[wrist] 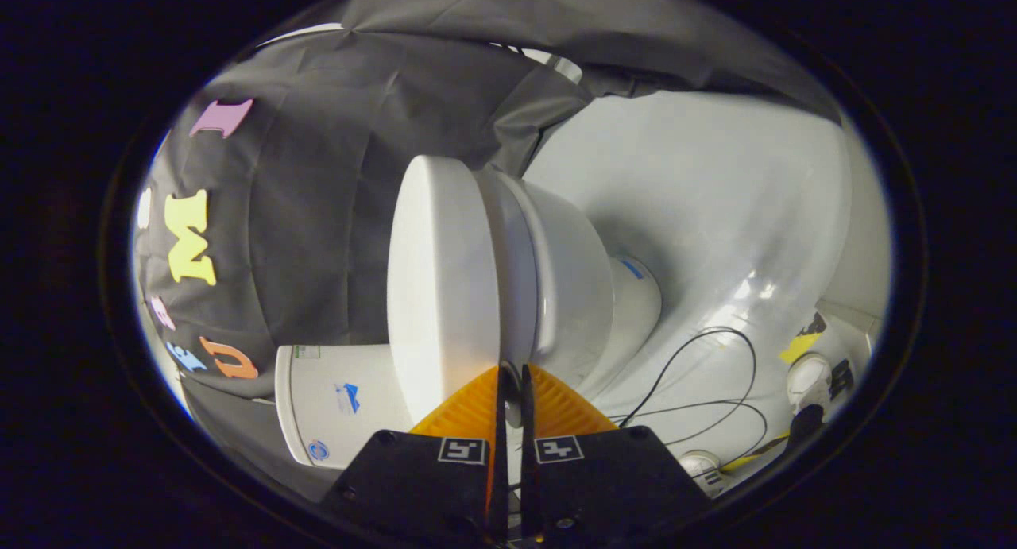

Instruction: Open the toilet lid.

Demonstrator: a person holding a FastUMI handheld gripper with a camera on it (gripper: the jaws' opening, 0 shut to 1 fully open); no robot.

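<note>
The view is rolled sideways, so the white toilet lies across it. Its lid rests flat on the seat, above the bowl and the pedestal. The tank stands behind the lid, just left of my fingers. My gripper is at the lid's rim, where lid and seat meet. Its fingers are drawn close together, with a thin white strip of the rim pinched in the narrow gap between them.
Black cables loop over the white floor to the right of the bowl. A person's white shoes stand at the floor's edge, near yellow tape. Black cloth wall hangs behind the toilet.
</note>
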